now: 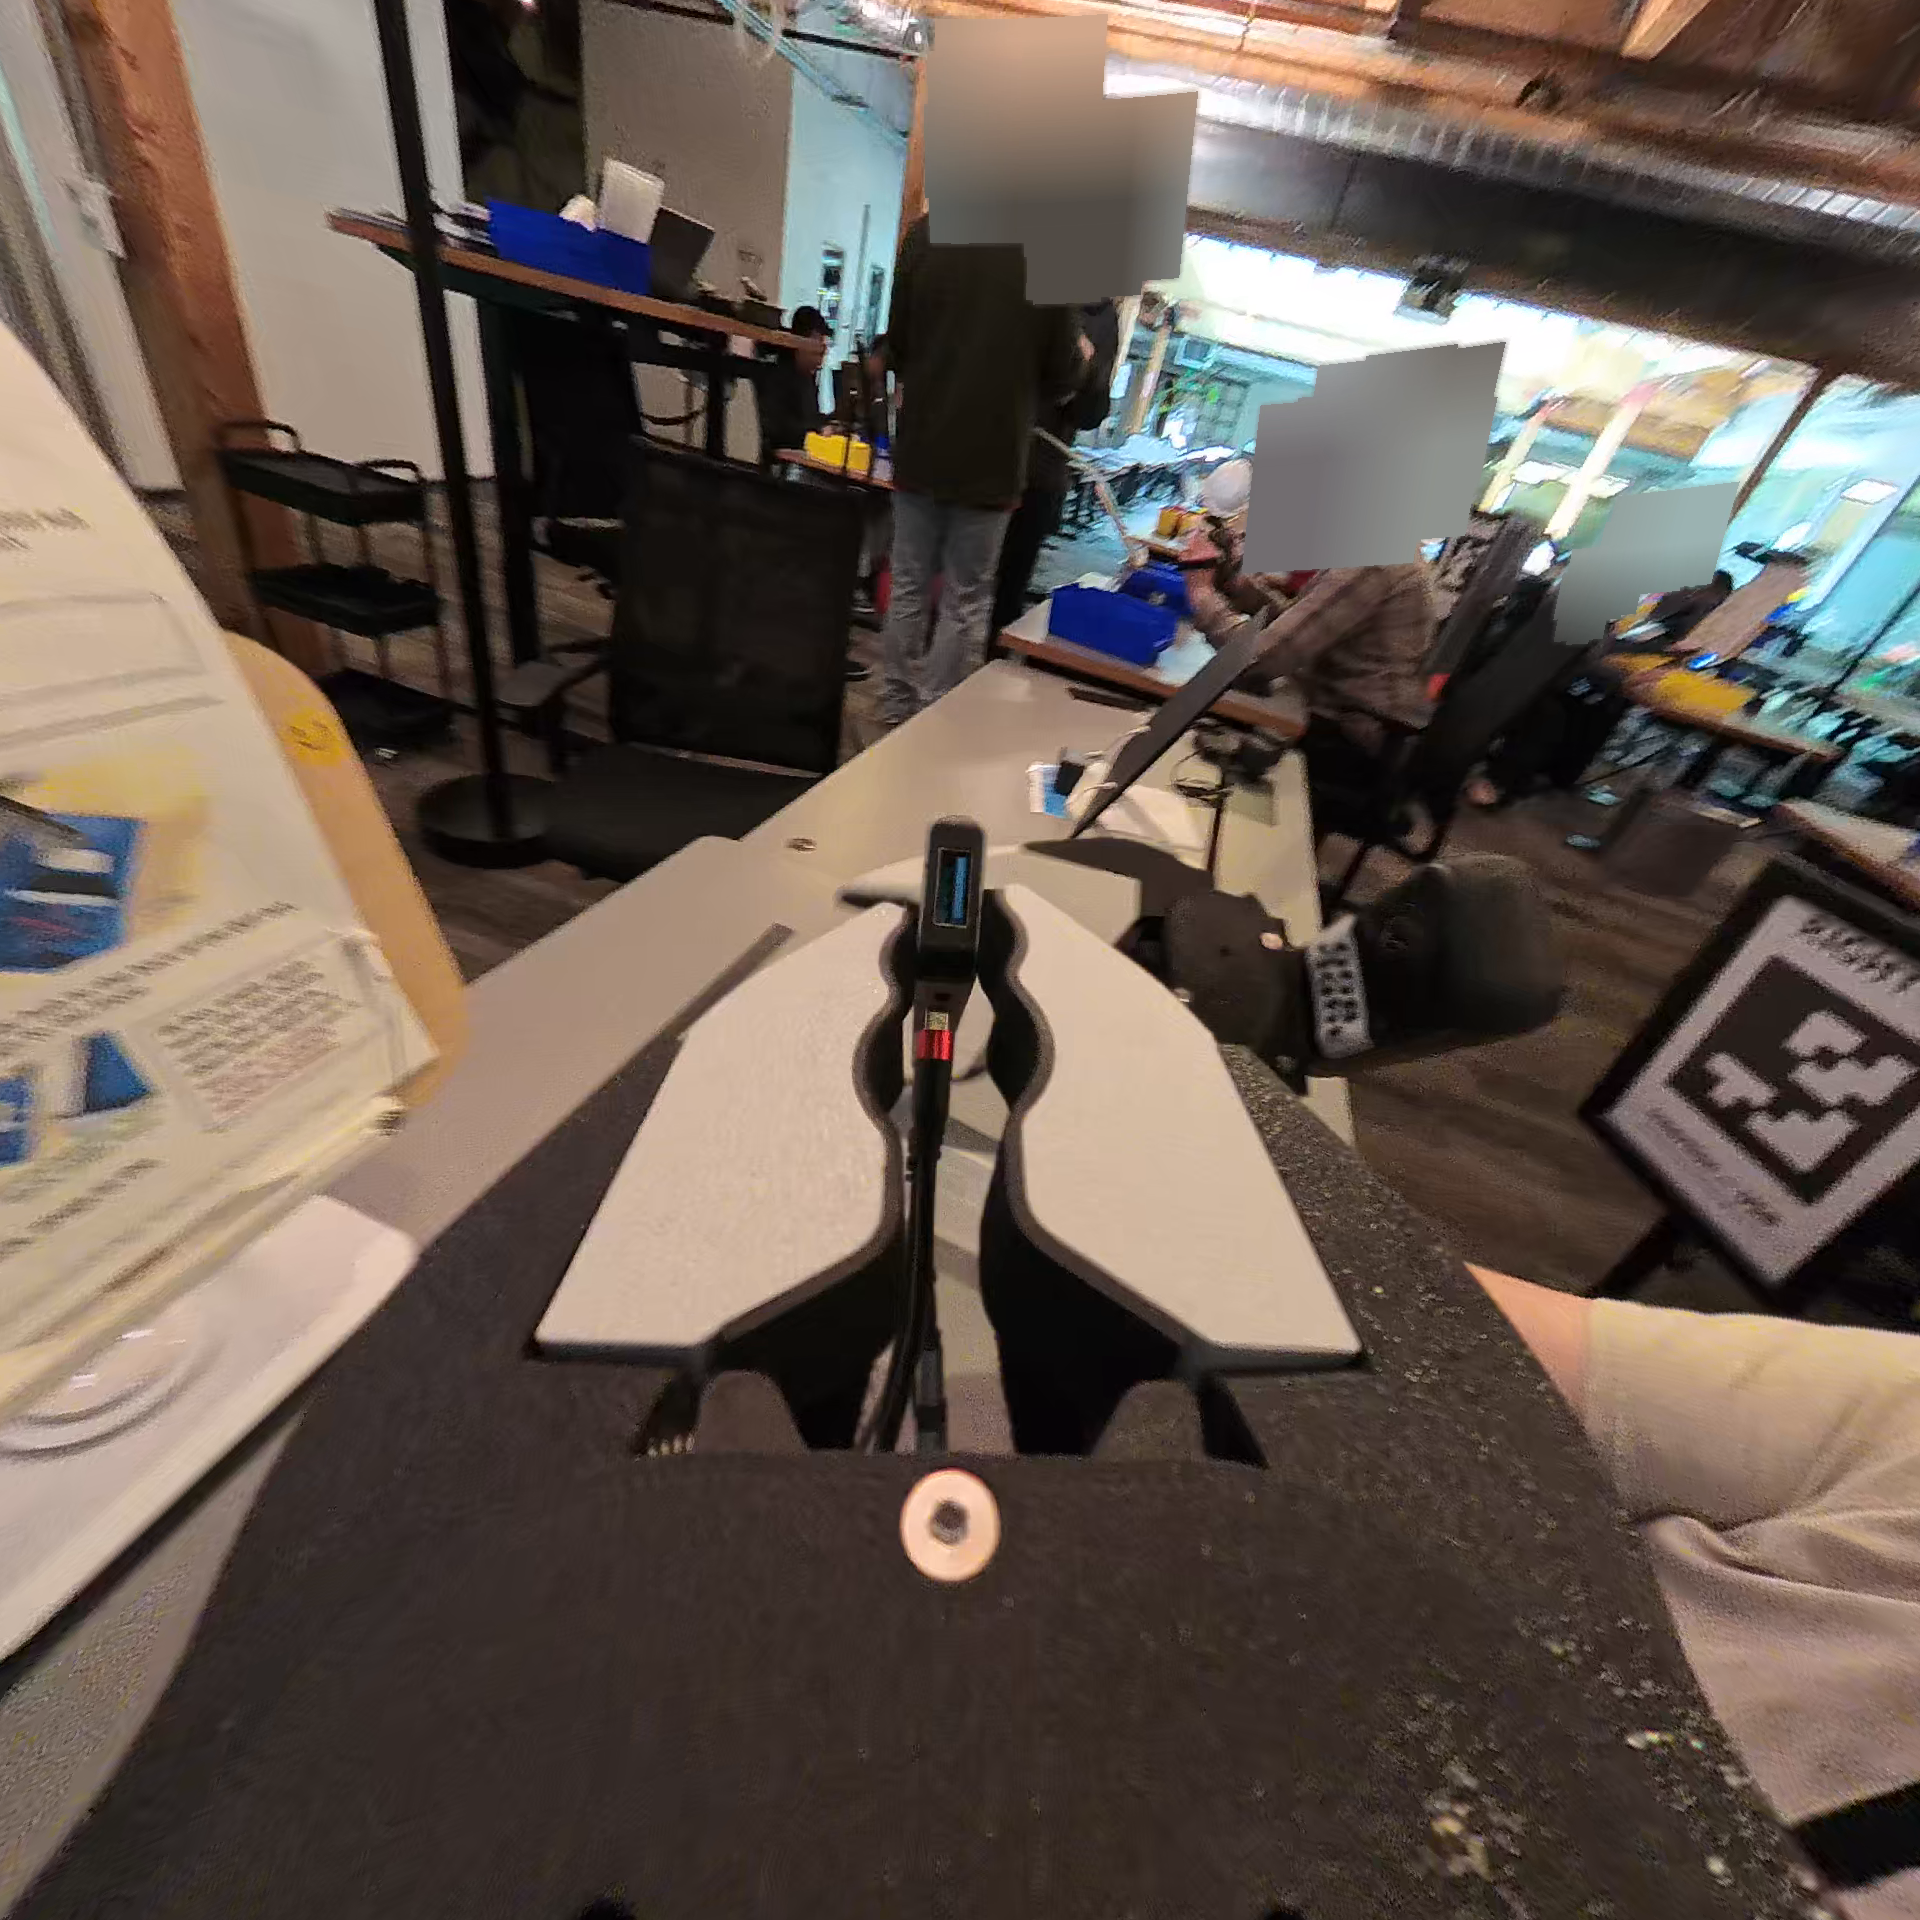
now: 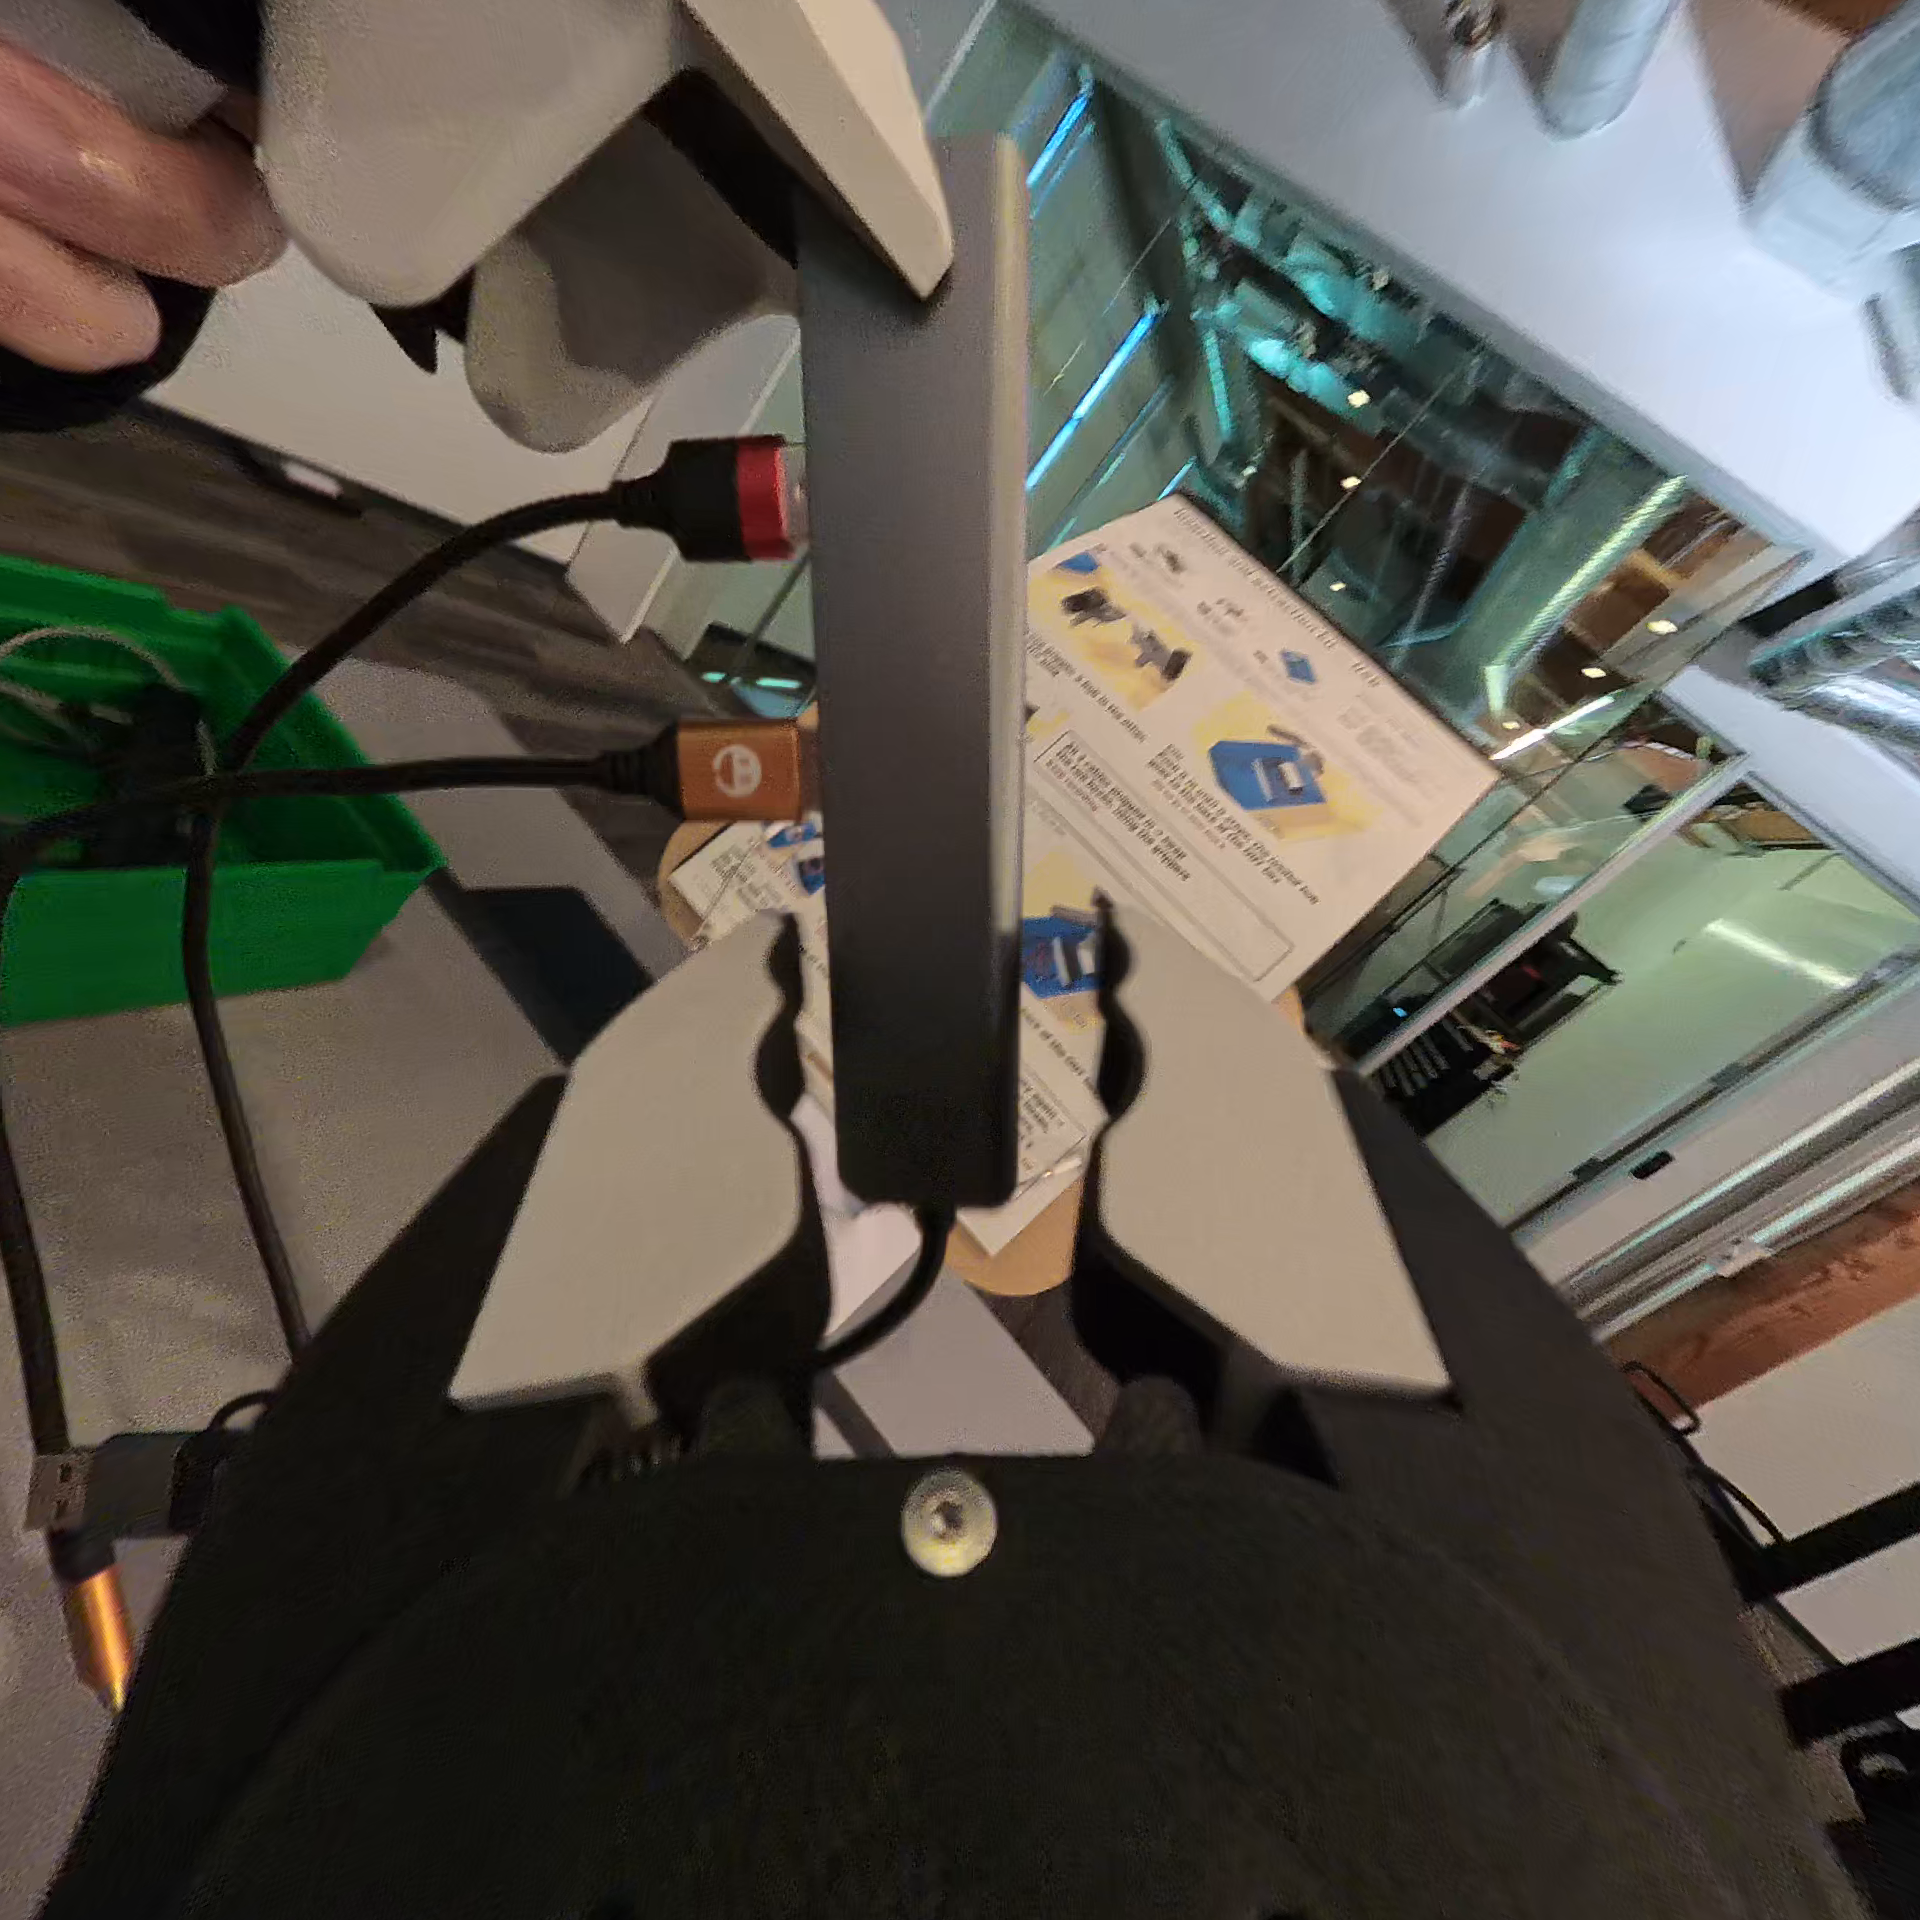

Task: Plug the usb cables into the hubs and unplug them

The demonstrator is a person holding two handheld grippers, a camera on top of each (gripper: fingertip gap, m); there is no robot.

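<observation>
In the left wrist view my left gripper [image 1: 951, 935] is shut on a black usb hub [image 1: 951, 894], seen end-on with a blue port facing me. A red-collared cable plug [image 1: 935, 1044] sits in the hub just below the fingertips. In the right wrist view the same hub [image 2: 914, 623] stands as a long black bar. The left gripper's pale fingers [image 2: 582, 187] clamp its top end. A red-collared plug [image 2: 748, 499] and a copper plug [image 2: 738, 769] are plugged into its left side. My right gripper [image 2: 940, 925] is open, with its jaws on either side of the hub's lower end.
A green bin [image 2: 208, 831] with cables stands at left on the grey table [image 2: 364, 1091]. Loose grey [image 2: 114, 1475] and copper [image 2: 99, 1631] plugs hang at lower left. A printed instruction sheet [image 2: 1195, 779] stands behind the hub. A black cap [image 1: 1351, 987] and a marker tag [image 1: 1787, 1091] are at right; people stand beyond.
</observation>
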